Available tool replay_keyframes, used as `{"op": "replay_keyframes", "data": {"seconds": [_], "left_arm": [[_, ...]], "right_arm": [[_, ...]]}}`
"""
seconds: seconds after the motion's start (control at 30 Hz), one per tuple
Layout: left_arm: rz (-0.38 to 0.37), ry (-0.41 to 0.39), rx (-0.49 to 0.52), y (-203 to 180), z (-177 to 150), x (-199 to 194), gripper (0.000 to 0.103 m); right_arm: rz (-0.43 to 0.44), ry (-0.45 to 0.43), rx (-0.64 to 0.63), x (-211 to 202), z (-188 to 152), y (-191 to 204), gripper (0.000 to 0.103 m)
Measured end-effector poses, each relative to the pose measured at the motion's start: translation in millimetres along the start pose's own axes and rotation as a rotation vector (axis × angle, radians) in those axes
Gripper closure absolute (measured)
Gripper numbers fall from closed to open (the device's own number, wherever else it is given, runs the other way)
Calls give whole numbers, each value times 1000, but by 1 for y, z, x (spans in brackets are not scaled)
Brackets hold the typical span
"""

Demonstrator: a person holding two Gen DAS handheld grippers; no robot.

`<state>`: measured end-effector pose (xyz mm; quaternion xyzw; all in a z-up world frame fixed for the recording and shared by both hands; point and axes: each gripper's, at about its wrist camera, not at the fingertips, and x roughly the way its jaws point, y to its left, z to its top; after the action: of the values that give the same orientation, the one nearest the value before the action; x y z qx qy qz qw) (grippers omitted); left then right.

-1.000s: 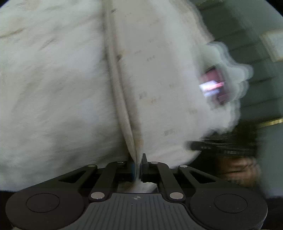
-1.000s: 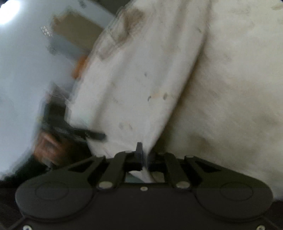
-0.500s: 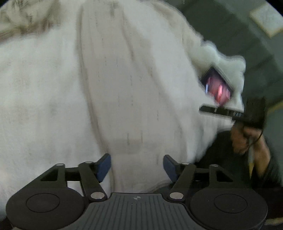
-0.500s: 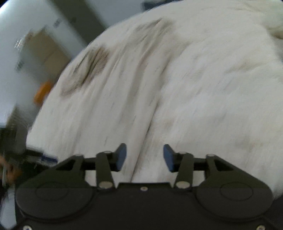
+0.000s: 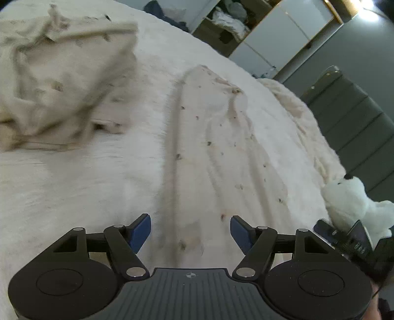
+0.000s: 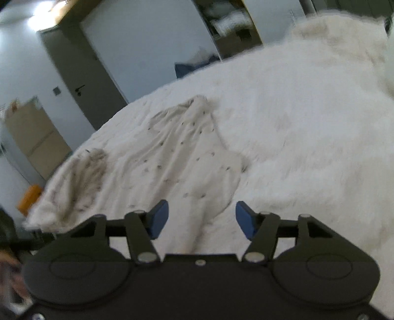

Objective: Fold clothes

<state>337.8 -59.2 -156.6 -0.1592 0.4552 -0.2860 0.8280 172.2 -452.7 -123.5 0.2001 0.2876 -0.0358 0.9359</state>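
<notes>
Cream cloth with small dark specks (image 5: 216, 157) laid out long and flat on a fluffy white bed cover (image 5: 73, 187), running away from the left claw (image 5: 190, 230); same garment (image 6: 172, 167) seen from the right claw (image 6: 202, 219), spread with loose wrinkles, one end just below the pads; both claws released, blue pads (image 5: 141, 232) standing apart over the fabric, nothing pinched between them; second speckled garment (image 5: 56, 81) crumpled in a heap at upper left, apart from the flat one; white plush toy (image 5: 354, 199) at the bed's right edge, beside the black frame of the other tool (image 5: 349, 238); grey door (image 6: 81, 81) and open wardrobe shelves (image 5: 229, 22) beyond the bed; edges blurred in the right view.
</notes>
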Motion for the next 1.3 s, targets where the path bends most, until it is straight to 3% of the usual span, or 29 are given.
{"op": "replay_keyframes", "data": {"seconds": [0.1,0.33,0.43,0.5,0.67,0.83,0.97,1.17,1.2,1.23,1.27,1.3], "left_arm": [[49,-11,17,2,2,26,39],[37,-59,50,0,26,47,38],[0,-69,-30,12,27,48,38],[-33,-69,-93,22,28,47,39],[-69,-64,-139,31,29,46,38],[-80,-69,-147,32,27,47,38],[-130,-96,-223,42,25,47,38],[-119,-125,-227,42,19,49,38],[-93,-121,-182,36,18,50,38],[-72,-116,-144,31,18,51,38],[-61,-114,-120,28,18,52,38],[-43,-112,-83,24,17,53,38]], "right_arm": [[25,-16,-104,23,9,11,49],[-58,-28,2,64,30,-16,49],[-13,-6,139,73,32,-40,47],[19,-17,299,72,34,-67,46],[124,-15,665,78,25,-122,46],[134,-8,674,84,19,-125,47],[254,14,680,94,12,-115,48],[209,12,616,105,-2,-107,49],[218,9,620,106,-2,-107,51],[224,12,622,106,-1,-107,60],[240,22,631,108,-1,-109,81],[243,27,638,109,-2,-110,93]]}}
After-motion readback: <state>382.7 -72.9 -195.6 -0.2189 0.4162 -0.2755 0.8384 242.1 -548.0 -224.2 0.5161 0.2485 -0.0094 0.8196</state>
